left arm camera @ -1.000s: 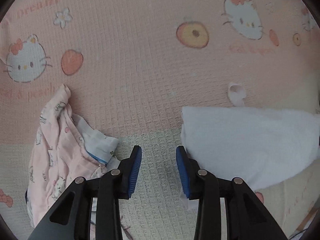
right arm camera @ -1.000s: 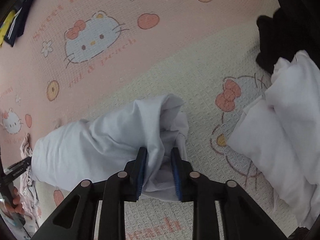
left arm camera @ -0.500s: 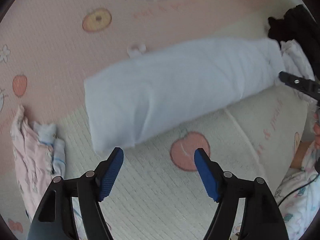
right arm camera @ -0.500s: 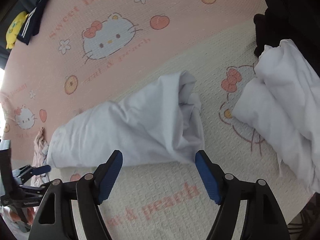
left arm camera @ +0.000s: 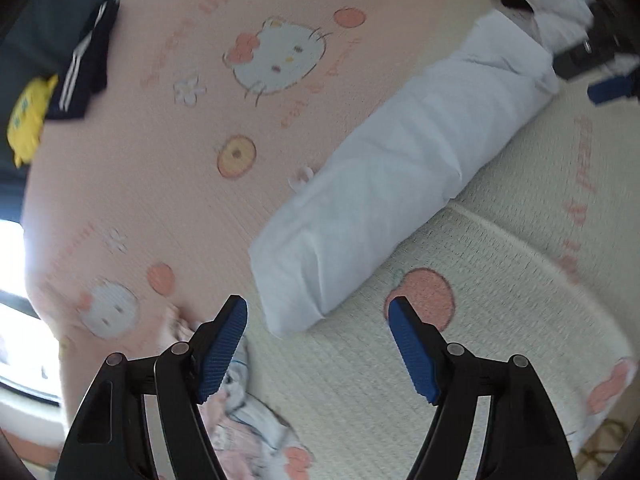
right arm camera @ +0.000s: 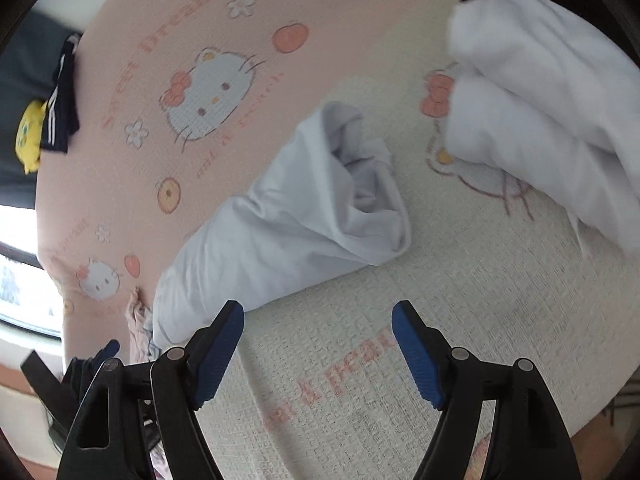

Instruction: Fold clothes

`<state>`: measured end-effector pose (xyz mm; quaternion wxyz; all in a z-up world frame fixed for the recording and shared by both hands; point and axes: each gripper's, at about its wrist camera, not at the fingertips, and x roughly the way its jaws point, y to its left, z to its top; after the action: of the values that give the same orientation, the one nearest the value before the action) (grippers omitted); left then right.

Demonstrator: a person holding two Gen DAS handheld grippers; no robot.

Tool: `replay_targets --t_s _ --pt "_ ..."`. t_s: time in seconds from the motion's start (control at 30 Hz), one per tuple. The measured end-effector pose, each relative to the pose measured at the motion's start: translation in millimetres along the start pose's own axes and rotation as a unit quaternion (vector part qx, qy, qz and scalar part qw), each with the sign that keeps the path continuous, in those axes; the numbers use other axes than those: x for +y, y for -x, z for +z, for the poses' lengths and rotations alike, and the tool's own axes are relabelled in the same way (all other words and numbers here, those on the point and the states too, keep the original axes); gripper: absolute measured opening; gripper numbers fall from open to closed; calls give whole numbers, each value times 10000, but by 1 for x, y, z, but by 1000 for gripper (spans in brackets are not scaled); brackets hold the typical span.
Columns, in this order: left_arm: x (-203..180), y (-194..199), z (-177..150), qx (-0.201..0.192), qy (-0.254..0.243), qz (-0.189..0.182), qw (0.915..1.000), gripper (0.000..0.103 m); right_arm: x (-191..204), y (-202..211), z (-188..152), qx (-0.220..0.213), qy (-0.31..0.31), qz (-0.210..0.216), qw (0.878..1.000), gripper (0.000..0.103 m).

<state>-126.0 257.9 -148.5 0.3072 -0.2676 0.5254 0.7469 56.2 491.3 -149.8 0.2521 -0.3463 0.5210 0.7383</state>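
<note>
White garment [left arm camera: 400, 184] lies on the bedspread [left arm camera: 160, 168] in a long, narrow bundle, running from near the left gripper [left arm camera: 318, 342] away toward the far right. In the right wrist view its near end [right arm camera: 360, 184] is loose and rumpled, layers gaping, so I'd call it folded lengthwise but not yet squared off; it probably still wants folding across. Both grippers hang above the bed with jaws spread wide, nothing in either, the right gripper [right arm camera: 318, 346] just short of the bundle's edge. More white cloth [right arm camera: 540, 112] sits heaped to the right, apart from it. A pink patterned piece [left arm camera: 248, 432] lies crumpled under the left gripper. Dark clothes [left arm camera: 86, 68] rest at the far edge. No baskets or boxes are in view.
</note>
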Motion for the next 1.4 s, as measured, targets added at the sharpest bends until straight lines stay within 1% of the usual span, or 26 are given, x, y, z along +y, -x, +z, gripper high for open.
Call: replay_targets --t_s 0.07,0.17,0.3,0.43,0.53,0.63,0.77,0.83,0.87,0.93,1.07,1.13,1.23,1.3,1.33,1.4 --pt "-6 2 6 -96 -196 131 9997 72 -8 6 0 -27 -209 143 9997 76" --pt "-14 0 8 -215 -392 188 9988 72 -20 15 -1 -56 -518 335 9981 77" --pt "-31 -3 11 -285 -679 292 9969 72 -24 13 3 -81 -649 282 9975 81" --pt "-48 -6 14 -400 -1082 418 9924 72 -17 0 8 37 -623 304 9976 81" --pt "-55 -9 14 -426 -1266 350 9904 72 -12 -8 9 134 -590 351 9976 81" --pt "-53 -8 16 -424 -1163 84 9923 72 -8 -17 10 245 -574 401 9972 81" --pt "-53 -11 19 -449 -1177 37 9920 72 -11 -30 15 314 -894 655 9933 82" --pt "-55 -14 21 -465 -1252 35 9910 72 -16 -35 17 228 -1081 722 9913 82" --pt "-55 -17 22 -479 -1292 9 9905 72 -18 -38 18 167 -1191 764 9898 82" --pt "-58 -21 25 -493 -1359 1 9895 72 -23 -43 19 43 -1475 1044 9835 83" --pt "-65 -27 30 -541 -1401 130 9886 72 -41 -49 20 -187 -2148 1706 9615 84" --pt "-69 -29 32 -596 -1418 151 9880 72 -44 -50 22 -293 -2290 1842 9554 84" --pt "-74 -32 37 -645 -1489 211 9865 72 -40 -53 27 -276 -2160 1834 9586 84" --pt "-78 -37 42 -618 -1576 309 9851 72 -30 -58 32 -249 -1955 1718 9652 84" --pt "-78 -39 46 -588 -1575 309 9853 72 -23 -62 35 -229 -1833 1653 9688 84" --pt "-77 -42 55 -524 -1484 164 9874 72 -20 -62 38 -251 -1790 1645 9697 84"
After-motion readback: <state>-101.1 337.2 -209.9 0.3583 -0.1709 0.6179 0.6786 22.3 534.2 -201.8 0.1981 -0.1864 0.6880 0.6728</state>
